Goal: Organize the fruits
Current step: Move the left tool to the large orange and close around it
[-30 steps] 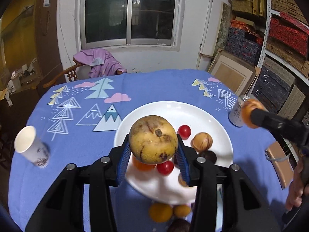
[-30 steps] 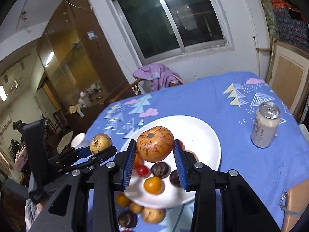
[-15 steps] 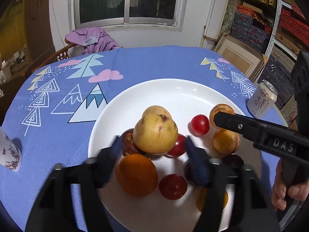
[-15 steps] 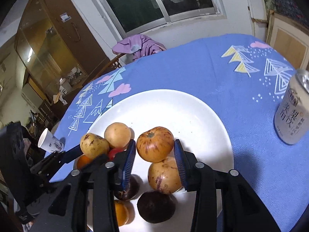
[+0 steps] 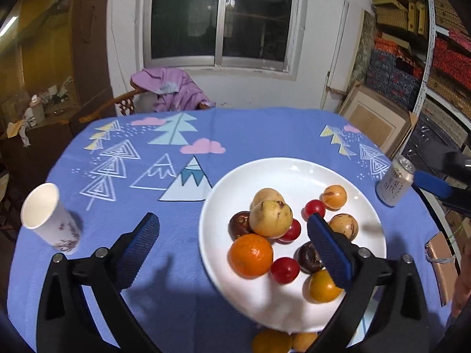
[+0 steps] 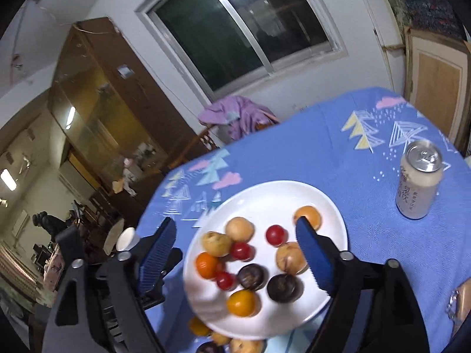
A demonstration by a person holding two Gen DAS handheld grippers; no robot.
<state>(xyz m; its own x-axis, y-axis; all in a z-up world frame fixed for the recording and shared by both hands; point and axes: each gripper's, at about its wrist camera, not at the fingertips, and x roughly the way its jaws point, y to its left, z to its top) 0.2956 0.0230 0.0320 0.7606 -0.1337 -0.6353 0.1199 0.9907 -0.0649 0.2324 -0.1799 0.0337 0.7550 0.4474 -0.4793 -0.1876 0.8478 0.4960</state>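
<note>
A white plate [image 5: 291, 173] on the blue tablecloth holds several fruits. A yellow-brown pear [image 5: 270, 219] rests on top of the pile beside an orange [image 5: 250, 254]. A striped orange-brown fruit [image 6: 307, 216] lies at the plate's far right, partly behind my right finger. My left gripper [image 5: 232, 247] is open and empty above the plate's left edge. My right gripper [image 6: 235, 256] is open and empty above the plate [image 6: 265, 191]. A few more fruits [image 5: 272, 341] lie on the cloth at the plate's near edge.
A paper cup [image 5: 48, 217] stands at the left of the table. A drink can [image 6: 419, 182] stands right of the plate. A brown flat object [image 5: 441, 259] lies at the right edge. A chair with purple cloth [image 5: 170, 88] is behind the table.
Both grippers have opened. The left let the pear go onto the fruit pile, the right let the striped fruit go onto the plate. Both have pulled back and up.
</note>
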